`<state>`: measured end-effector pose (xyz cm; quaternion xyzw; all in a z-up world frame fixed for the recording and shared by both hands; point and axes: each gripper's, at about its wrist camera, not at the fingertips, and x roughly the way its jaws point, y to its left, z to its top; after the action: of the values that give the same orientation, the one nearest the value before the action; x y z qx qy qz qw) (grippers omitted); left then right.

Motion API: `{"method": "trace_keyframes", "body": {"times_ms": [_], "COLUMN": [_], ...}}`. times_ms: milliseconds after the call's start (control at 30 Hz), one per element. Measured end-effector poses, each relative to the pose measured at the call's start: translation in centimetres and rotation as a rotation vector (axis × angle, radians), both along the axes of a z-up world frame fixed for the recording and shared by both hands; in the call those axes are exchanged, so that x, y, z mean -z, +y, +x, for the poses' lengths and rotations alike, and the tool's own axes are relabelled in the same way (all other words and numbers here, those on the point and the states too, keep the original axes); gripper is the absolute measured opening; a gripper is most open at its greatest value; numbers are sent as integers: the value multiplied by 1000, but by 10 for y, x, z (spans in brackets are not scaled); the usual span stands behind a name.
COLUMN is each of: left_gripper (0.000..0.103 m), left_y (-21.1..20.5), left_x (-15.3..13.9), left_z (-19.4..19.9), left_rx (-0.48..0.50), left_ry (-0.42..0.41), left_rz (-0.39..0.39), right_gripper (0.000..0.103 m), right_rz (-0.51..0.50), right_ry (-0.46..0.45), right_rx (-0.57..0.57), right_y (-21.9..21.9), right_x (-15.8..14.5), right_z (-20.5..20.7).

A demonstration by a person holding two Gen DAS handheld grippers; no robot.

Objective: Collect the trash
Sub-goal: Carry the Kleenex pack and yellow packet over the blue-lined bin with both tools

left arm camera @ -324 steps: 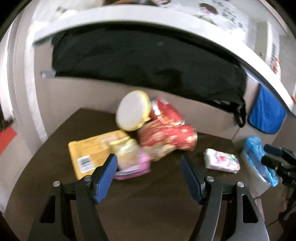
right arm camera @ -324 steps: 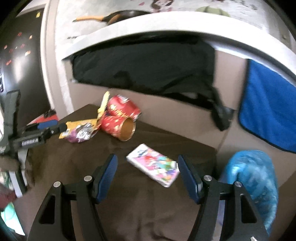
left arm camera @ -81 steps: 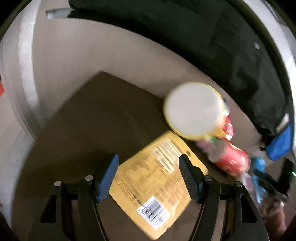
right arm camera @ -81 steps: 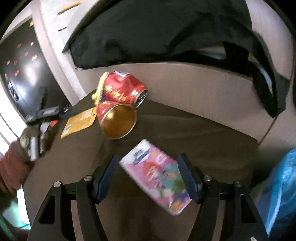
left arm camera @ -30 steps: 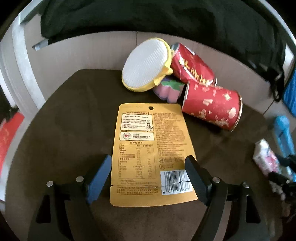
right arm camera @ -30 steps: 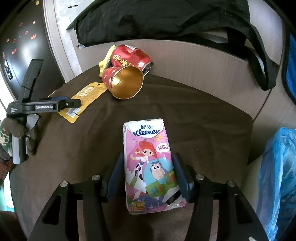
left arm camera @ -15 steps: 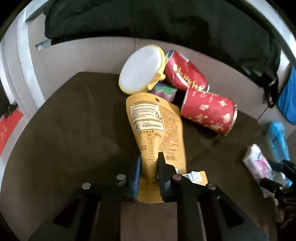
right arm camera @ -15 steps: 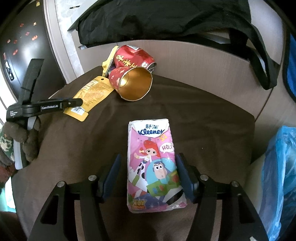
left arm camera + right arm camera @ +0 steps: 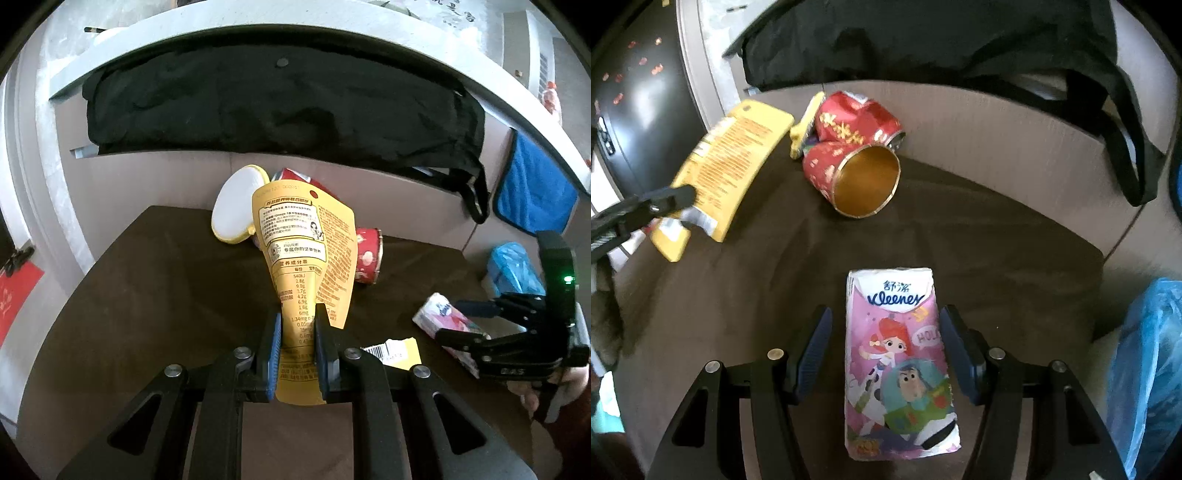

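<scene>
Dark brown table (image 9: 979,236) fronts a beige wall panel with a black bag (image 9: 280,99) hung above. Taking the red paper cup (image 9: 857,177) lying on its side as landmark: behind it lies a crushed red can (image 9: 857,120), with a yellow-rimmed lid (image 9: 234,210) to their left. Left of the cup, the left gripper (image 9: 297,343) pinches a yellow snack pouch (image 9: 306,251), lifted off the table. Nearer the camera than the cup, the right gripper (image 9: 886,350) stands spread astride a pink tissue pack (image 9: 897,362) without touching it. A blue bag (image 9: 1145,369) sits far right of the cup.
</scene>
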<state>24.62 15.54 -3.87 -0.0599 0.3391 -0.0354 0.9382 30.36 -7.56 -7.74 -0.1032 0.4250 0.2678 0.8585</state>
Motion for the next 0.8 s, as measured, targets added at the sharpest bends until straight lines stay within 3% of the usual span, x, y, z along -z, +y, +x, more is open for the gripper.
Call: {"method": "trace_keyframes", "body": {"times_ms": [267,367,433,500,800], "left_gripper": [17,17,17,17,17], "left_y": [-9,-12,-16,-19,-62], "left_x": [-1,-8,-14,-21,-71], "left_z": [-14,-20,-25,-29,-40], "left_rx": [5,11,17,26,106], "left_ry": [-16,-42,-58,-74,-194], "left_rz": [-12,-6,-6,-5,-16], "right_gripper": [58,58,47,46,43], "right_rz": [-73,-22,25,43,105], "right_ry": [2,50,81,75,-166], "right_rx": [34,61,71,88,138], "right_y": [3,-6,-12,-17,-49], "right_x": [5,8,8,3,-82], "right_z": [3,9,9,5,-41]}}
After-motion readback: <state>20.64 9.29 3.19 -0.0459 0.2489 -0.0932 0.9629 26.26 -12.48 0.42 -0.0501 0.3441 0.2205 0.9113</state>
